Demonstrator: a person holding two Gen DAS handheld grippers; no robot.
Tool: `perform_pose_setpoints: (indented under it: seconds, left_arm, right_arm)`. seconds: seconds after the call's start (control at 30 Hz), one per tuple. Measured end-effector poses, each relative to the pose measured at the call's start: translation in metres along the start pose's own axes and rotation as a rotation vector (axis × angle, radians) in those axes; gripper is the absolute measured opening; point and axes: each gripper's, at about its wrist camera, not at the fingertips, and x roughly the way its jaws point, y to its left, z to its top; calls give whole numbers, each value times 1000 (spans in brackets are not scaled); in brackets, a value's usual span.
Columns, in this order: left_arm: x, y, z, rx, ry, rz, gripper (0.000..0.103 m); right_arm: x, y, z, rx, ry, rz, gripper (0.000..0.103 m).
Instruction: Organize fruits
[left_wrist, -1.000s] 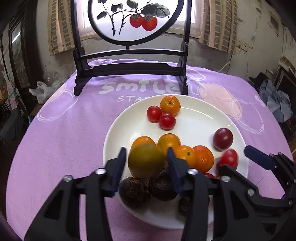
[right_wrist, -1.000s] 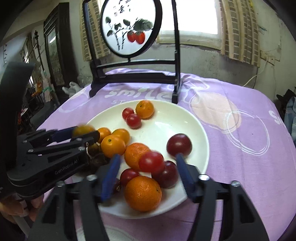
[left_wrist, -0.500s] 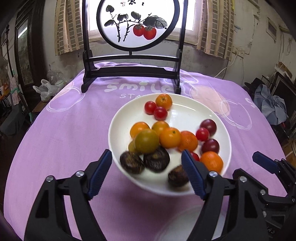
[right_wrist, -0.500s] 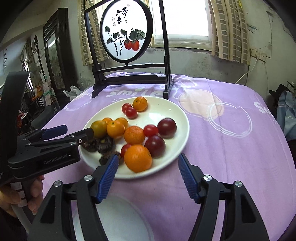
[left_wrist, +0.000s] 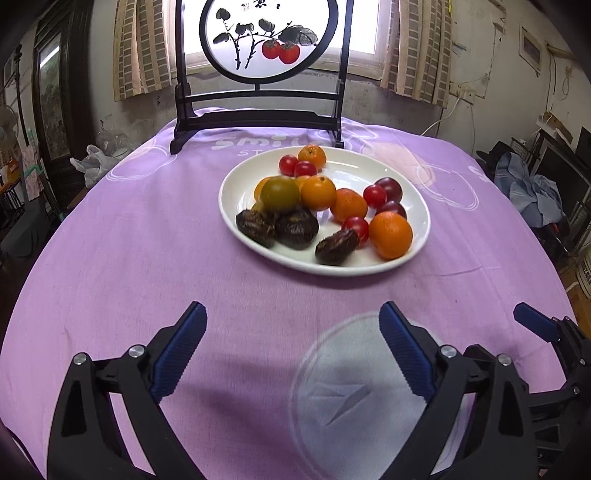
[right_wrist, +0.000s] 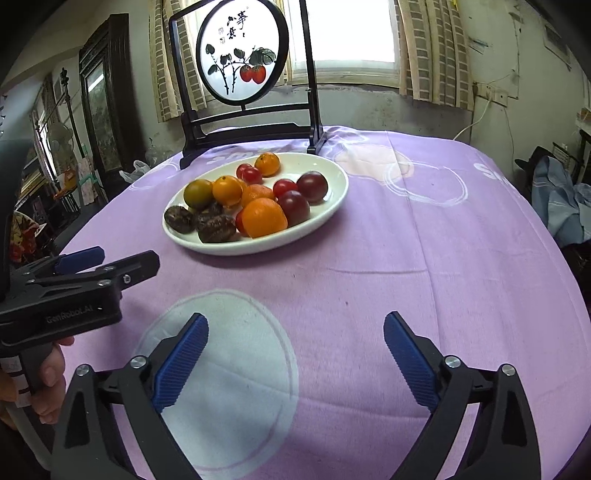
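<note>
A white plate on the purple tablecloth holds several fruits: oranges, a green-yellow citrus, red cherry tomatoes, dark plums and wrinkled dark passion fruits. My left gripper is open and empty, well short of the plate; it also shows in the right wrist view. My right gripper is open and empty, near the table's front edge.
A black wooden stand with a round painted screen stands behind the plate. The tablecloth has white circle prints. Clothes lie on furniture at the right. A plastic bag lies off the table's left.
Both grippers have pulled back from the plate toward the table's front edge. The left gripper let go of the green-yellow citrus on the plate and opened wide.
</note>
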Motion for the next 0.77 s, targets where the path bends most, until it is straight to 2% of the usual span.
perform_pose_setpoints:
  seconds: [0.3, 0.5, 0.77]
  left_arm:
    - [15, 6, -12, -5, 26, -4, 93]
    - [16, 2, -15, 15, 43, -39, 95]
    - [22, -2, -20, 24, 83, -23, 95]
  right_arm:
    - [10, -3, -8, -25, 52, -36, 99]
    - [12, -3, -10, -20, 71, -34, 99]
    - [16, -3, -17, -10, 136, -42, 99]
